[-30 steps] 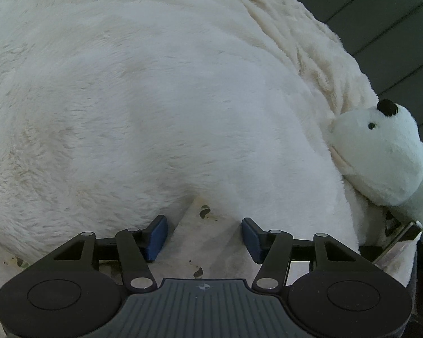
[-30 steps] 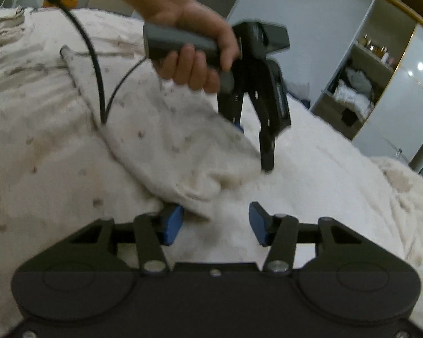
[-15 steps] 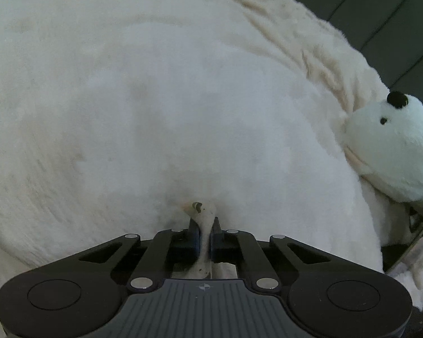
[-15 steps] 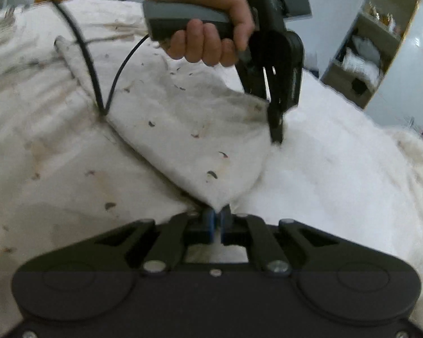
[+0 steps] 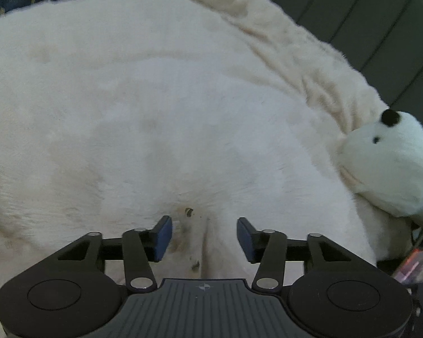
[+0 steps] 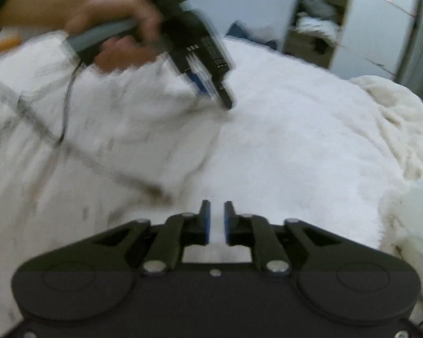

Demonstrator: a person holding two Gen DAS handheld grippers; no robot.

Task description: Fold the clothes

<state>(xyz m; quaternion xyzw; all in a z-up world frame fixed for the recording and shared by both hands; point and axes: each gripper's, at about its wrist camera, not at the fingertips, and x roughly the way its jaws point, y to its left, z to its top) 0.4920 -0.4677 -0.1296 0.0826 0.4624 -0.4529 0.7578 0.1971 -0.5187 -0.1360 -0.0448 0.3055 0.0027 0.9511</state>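
Opening claws [image 5: 204,235] over spotted garment [image 5: 193,242]

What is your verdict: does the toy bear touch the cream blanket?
Touching. The left wrist view shows the toy bear pressed into the cream blanket, no gap between.

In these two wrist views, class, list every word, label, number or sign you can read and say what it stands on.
No readable text in either view.
Small round crosshair emblem, no letters: on the grey ribbed body of the left gripper.
Pale printed markings, too blurred to read: on the side of that black gripper as the right wrist view shows it.
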